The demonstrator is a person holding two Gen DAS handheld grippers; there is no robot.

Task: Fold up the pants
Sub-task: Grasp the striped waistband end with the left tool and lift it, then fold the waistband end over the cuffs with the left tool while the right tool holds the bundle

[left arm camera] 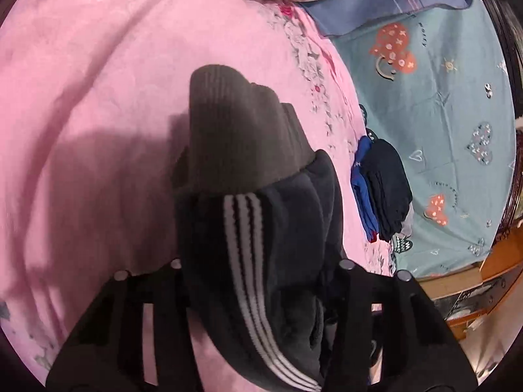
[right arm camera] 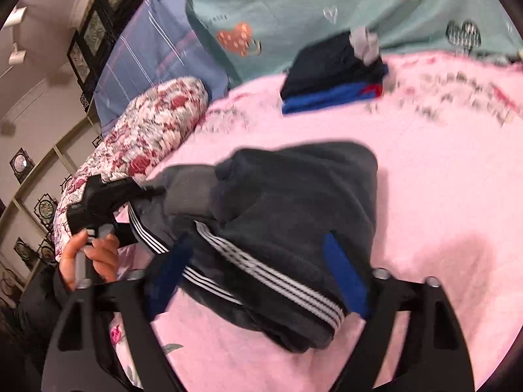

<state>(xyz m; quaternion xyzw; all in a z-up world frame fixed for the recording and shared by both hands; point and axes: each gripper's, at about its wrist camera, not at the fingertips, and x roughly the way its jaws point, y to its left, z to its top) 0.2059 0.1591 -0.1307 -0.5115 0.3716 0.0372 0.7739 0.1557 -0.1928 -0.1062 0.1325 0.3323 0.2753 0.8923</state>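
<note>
Dark navy track pants with three white side stripes and a grey ribbed cuff hang over the pink blanket. My left gripper is shut on the pants fabric, with the cuff sticking out past the fingers. In the right wrist view the pants are bunched and folded over. My right gripper, with blue pads, is shut on the striped edge. The left gripper shows there at the left, held by a hand and gripping the pants' other end.
A pink blanket covers the bed. A folded pile of dark and blue clothes lies at its edge, also in the right wrist view. A floral pillow, a blue-purple pillow and a teal sheet lie beyond.
</note>
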